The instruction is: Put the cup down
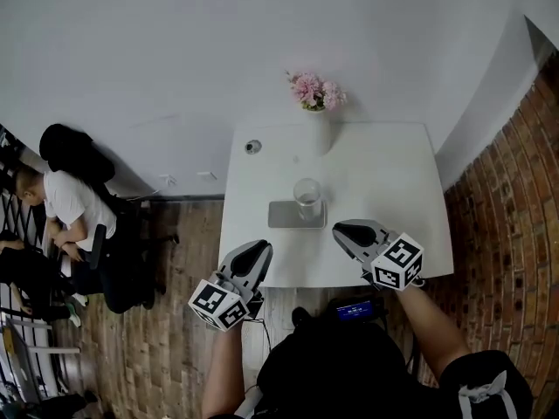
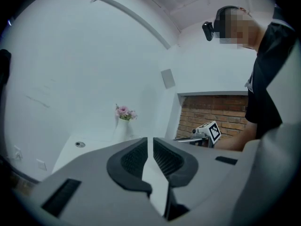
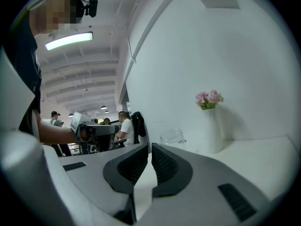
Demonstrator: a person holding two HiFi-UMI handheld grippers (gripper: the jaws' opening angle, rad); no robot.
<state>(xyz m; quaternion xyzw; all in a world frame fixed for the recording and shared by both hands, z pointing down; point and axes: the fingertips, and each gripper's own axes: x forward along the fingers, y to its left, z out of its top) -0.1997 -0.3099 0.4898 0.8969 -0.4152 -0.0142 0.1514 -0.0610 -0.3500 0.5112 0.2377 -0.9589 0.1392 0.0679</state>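
Grey-shelled left gripper (image 1: 259, 250) and right gripper (image 1: 337, 229), black ribbed pads (image 2: 134, 158), white cube (image 1: 400, 263) with black square markers on each, black short-sleeved shirt (image 1: 332, 374), black head-mounted camera (image 2: 210, 28) on the wearer.

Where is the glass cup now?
In the head view, the glass cup stands on a grey mat on the white table, in front of the flower vase.

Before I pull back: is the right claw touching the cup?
Apart. Head view shows bare table between the right claw and the cup.
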